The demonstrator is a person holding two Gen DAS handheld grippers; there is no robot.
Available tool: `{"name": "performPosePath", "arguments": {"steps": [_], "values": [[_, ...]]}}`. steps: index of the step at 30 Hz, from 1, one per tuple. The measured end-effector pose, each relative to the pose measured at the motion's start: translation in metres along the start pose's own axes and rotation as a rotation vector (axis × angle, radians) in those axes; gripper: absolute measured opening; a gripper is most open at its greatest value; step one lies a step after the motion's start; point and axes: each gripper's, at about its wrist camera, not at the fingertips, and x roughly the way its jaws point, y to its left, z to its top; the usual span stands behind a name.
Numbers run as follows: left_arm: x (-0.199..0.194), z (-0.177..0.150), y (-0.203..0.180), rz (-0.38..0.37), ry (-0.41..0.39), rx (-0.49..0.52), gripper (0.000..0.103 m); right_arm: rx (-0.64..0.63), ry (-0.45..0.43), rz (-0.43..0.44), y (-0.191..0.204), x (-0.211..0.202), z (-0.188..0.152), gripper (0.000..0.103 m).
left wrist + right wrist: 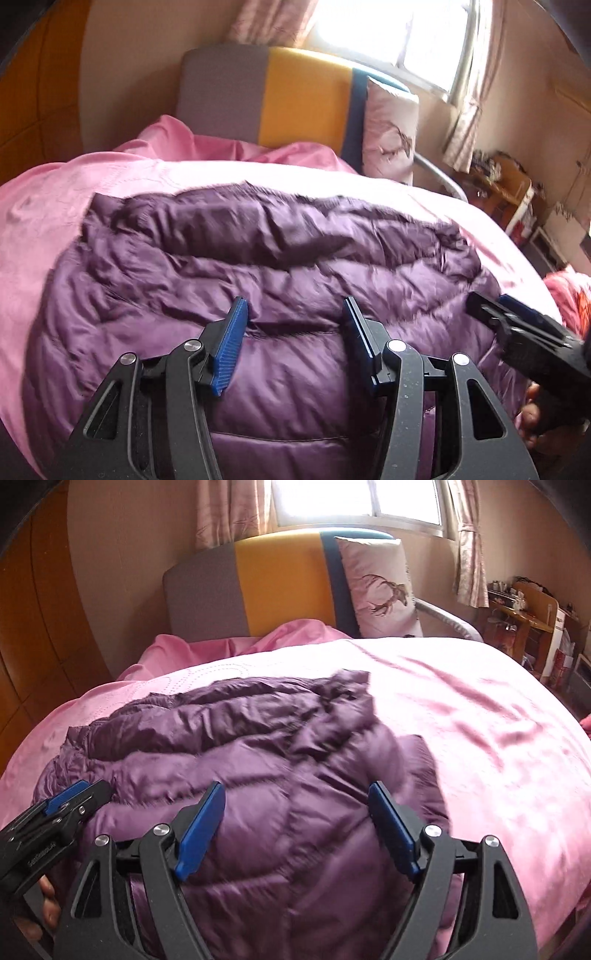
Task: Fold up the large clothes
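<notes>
A purple quilted down jacket point(258, 258) lies spread and partly folded on a pink bedspread point(44, 221). It also shows in the right wrist view point(240, 757). My left gripper point(293, 308) is open and empty, hovering just above the jacket's near part. My right gripper point(297, 792) is open and empty above the jacket's near right part. The right gripper shows at the right edge of the left wrist view point(495, 306). The left gripper shows at the lower left of the right wrist view point(81, 794).
The pink bedspread point(480, 720) covers the bed. A grey, yellow and blue headboard point(280, 583) stands at the back with a deer-print pillow point(380, 587) against it. A window with curtains point(358, 502) is behind. A cluttered wooden desk point(524, 613) stands at the right.
</notes>
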Motion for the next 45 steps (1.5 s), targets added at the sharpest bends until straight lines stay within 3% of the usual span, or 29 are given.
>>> {"name": "performPosePath", "arguments": {"steps": [6, 11, 18, 28, 31, 38, 45], "values": [[0.024, -0.016, 0.0, 0.016, 0.048, 0.034, 0.053, 0.084, 0.075, 0.037, -0.021, 0.02, -0.026, 0.085], [0.026, -0.017, 0.001, 0.022, 0.059, 0.042, 0.053, 0.092, 0.068, 0.044, -0.022, 0.023, -0.028, 0.086], [0.004, -0.013, -0.001, 0.015, 0.031, 0.044, 0.059, 0.117, 0.08, 0.068, -0.03, 0.018, -0.025, 0.089], [-0.033, -0.011, 0.012, 0.025, -0.033, 0.052, 0.059, 0.147, 0.077, 0.046, -0.04, 0.0, -0.025, 0.097], [-0.042, -0.01, 0.022, 0.039, -0.051, 0.049, 0.071, 0.15, 0.075, 0.044, -0.041, -0.001, -0.026, 0.098], [-0.06, -0.011, 0.055, 0.085, -0.076, 0.019, 0.071, 0.171, 0.078, 0.047, -0.042, 0.002, -0.03, 0.1], [-0.07, -0.025, 0.117, 0.088, -0.055, -0.114, 0.07, 0.179, 0.083, 0.049, -0.044, 0.005, -0.033, 0.101]]}}
